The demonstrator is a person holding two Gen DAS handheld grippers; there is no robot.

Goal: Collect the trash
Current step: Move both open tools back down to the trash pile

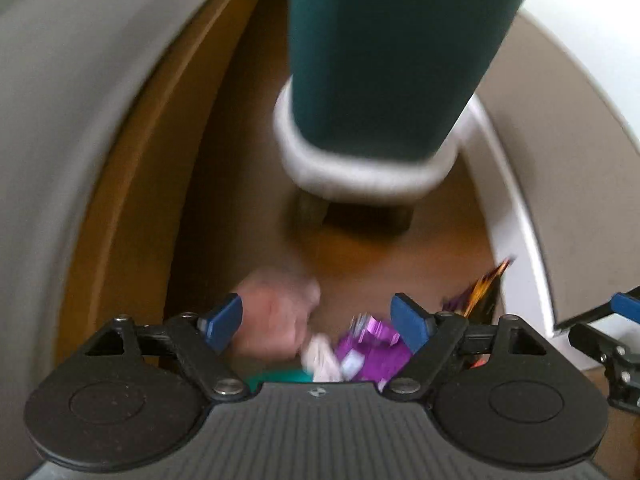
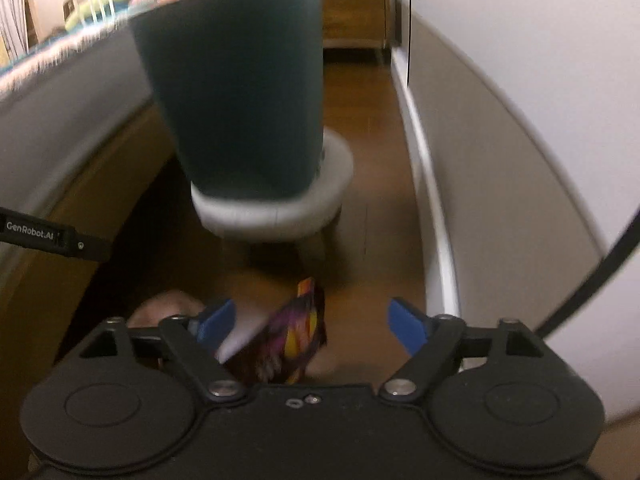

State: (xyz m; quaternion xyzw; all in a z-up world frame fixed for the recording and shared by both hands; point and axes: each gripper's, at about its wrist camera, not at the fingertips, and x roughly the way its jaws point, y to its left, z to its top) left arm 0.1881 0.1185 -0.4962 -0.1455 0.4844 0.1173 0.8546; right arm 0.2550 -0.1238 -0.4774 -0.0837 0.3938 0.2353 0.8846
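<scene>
Wrappers on the wooden floor, both grippers spread wide above them.

A purple foil wrapper (image 1: 370, 350) lies on the brown floor (image 1: 380, 248) beside a crumpled white scrap (image 1: 320, 356), both framed between the blue pads of the left gripper (image 1: 320, 320), whose jaws stand apart and press on nothing. A dark wrapper with orange and yellow streaks (image 2: 298, 334) sits tilted between the parted jaws of the right gripper (image 2: 310, 322), close to its left pad; blur hides whether it touches. A blurred pinkish shape (image 1: 276, 320) lies by the left gripper's left pad. Beyond stands a chair with a teal back (image 2: 240, 100) and grey seat (image 2: 276, 212), between a grey bed side (image 1: 60, 120) and a white wall (image 2: 520, 120).
</scene>
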